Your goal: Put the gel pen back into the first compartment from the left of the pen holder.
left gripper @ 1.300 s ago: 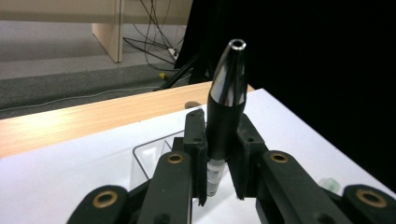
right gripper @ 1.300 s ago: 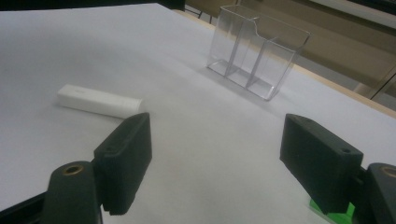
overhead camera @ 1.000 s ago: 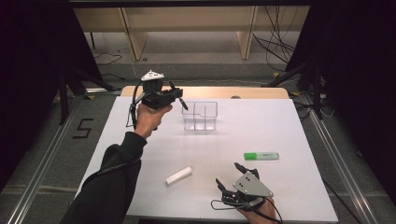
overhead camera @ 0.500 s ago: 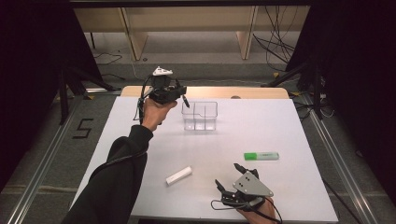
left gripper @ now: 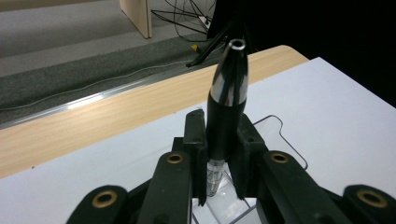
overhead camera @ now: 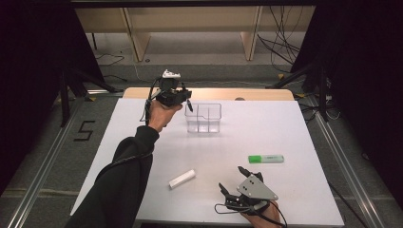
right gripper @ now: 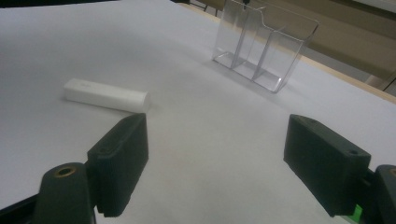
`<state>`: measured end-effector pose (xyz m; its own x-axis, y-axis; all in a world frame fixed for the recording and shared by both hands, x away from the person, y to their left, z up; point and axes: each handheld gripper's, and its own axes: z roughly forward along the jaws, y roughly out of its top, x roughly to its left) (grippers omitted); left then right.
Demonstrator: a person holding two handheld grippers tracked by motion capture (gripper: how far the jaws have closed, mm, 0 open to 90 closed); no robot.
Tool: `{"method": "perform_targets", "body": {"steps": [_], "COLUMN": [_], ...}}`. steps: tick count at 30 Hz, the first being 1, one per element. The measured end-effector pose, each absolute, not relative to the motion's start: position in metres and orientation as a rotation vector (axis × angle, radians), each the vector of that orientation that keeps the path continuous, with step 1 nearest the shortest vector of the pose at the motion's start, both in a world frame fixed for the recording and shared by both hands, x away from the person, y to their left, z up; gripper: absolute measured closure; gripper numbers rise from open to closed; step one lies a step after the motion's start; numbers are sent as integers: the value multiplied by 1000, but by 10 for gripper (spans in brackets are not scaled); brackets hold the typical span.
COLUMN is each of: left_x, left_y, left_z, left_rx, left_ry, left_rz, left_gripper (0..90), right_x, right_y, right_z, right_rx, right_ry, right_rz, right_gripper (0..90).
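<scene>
A person's left hand holds my left gripper [overhead camera: 183, 96] raised just left of the clear divided organizer [overhead camera: 203, 118] at the back of the white table. In the left gripper view my left gripper [left gripper: 223, 140] is shut on a black pen with a silver tip [left gripper: 227, 102], which points up and away, and the organizer's edge [left gripper: 280, 135] lies below it. My right gripper [overhead camera: 232, 179] rests open near the table's front edge. Its jaws stand wide apart around bare table [right gripper: 222, 158].
A white cylinder [overhead camera: 182, 178] [right gripper: 106, 95] lies on the table left of the right gripper. A green highlighter [overhead camera: 266, 158] lies to the right of centre. The organizer [right gripper: 264, 44] stands beyond both. A wooden strip [overhead camera: 266, 94] borders the table's far edge.
My left gripper, with the pen, has shifted a little to the right and back, closer to the organizer. The right gripper has stayed still.
</scene>
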<state>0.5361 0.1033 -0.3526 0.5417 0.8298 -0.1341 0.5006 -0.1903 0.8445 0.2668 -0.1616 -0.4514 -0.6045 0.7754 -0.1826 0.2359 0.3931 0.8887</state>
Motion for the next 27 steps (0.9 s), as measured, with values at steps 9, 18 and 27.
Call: {"method": "perform_targets", "body": {"steps": [9, 18, 27], "left_x": [541, 543, 542], "left_y": [101, 99, 104], "left_z": [-365, -371, -372], "left_rx": [1889, 1925, 1879], "left_ry": [1112, 1111, 1133], "left_rz": [392, 360, 337], "left_gripper": [784, 780, 509], "right_x": [267, 267, 268], "right_y": [-161, -161, -163], "right_z": [-452, -453, -453], "right_rx": [862, 863, 867], "right_ry": [2063, 2067, 2068], "right_rz": [1179, 1182, 1184], "right_gripper": [233, 238, 239]}}
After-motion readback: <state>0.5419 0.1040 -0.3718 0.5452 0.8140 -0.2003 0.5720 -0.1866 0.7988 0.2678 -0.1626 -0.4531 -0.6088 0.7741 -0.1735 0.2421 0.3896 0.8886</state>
